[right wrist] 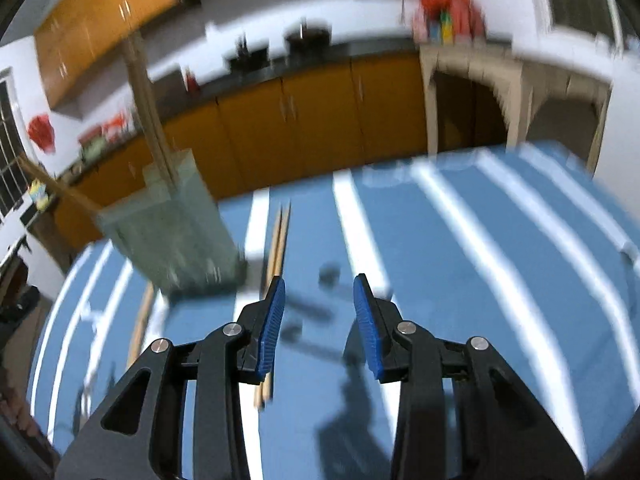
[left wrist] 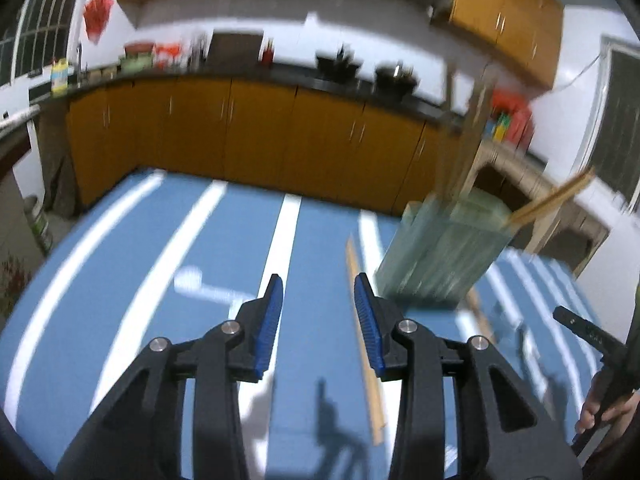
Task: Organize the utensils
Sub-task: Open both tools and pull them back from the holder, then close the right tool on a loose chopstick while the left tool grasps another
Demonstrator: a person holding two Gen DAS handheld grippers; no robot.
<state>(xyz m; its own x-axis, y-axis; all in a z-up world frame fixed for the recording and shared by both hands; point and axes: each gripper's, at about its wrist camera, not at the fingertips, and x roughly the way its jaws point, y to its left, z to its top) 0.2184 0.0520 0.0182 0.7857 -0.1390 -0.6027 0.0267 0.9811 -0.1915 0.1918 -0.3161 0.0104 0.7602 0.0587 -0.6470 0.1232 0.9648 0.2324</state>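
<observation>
A pale green utensil holder (left wrist: pixel 444 248) stands on the blue striped table with wooden chopsticks (left wrist: pixel 474 136) sticking up out of it. It also shows in the right wrist view (right wrist: pixel 172 232). A pair of wooden chopsticks (left wrist: pixel 366 344) lies flat on the cloth by the holder; in the right wrist view the pair (right wrist: pixel 274 280) lies just left of my gripper. A white spoon (left wrist: pixel 200 282) lies to the left. My left gripper (left wrist: pixel 319 284) is open and empty above the table. My right gripper (right wrist: pixel 319 286) is open and empty. Both views are blurred.
A blue cloth with white stripes (left wrist: pixel 160 280) covers the table. Orange kitchen cabinets (left wrist: pixel 260 132) and a dark counter with pots stand behind it. Another chopstick (right wrist: pixel 140 320) lies left of the holder. The right gripper's handle and hand (left wrist: pixel 600 360) show at the right edge.
</observation>
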